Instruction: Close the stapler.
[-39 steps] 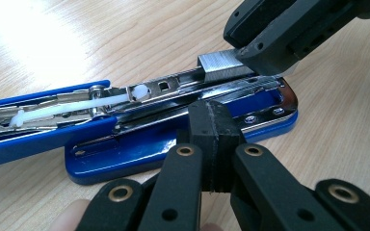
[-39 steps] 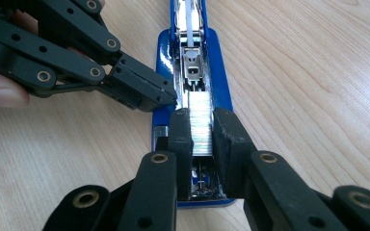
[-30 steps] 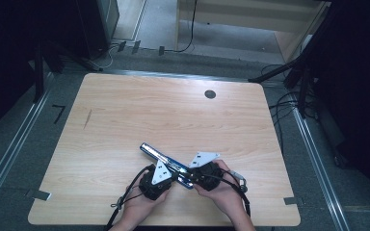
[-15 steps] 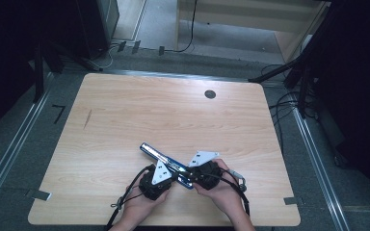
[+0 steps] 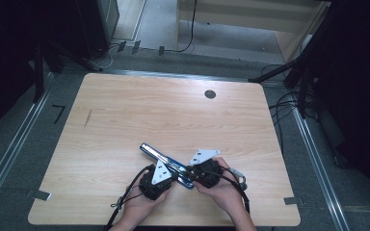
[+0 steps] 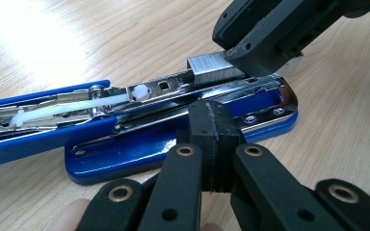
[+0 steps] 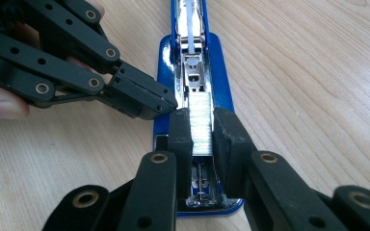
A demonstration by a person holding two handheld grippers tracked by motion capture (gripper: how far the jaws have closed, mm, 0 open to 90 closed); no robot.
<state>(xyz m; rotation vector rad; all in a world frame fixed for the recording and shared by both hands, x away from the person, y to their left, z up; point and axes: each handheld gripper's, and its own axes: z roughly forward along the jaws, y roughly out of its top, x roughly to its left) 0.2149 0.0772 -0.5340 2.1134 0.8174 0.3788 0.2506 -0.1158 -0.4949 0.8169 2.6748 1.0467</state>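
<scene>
Reloading stapler (image 5: pixel 166 163), lying open on table (image 5: pixel 125 120) near edge | right gripper (image 7: pixel 201 132) jaws pinching staple strip (image 7: pixel 201 122) over magazine | left gripper (image 6: pixel 212 139) jaws shut, pressing base | strip not yet seated, cover not closed

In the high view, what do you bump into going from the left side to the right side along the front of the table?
Left gripper → blue stapler → right gripper → the person's right hand.
</scene>
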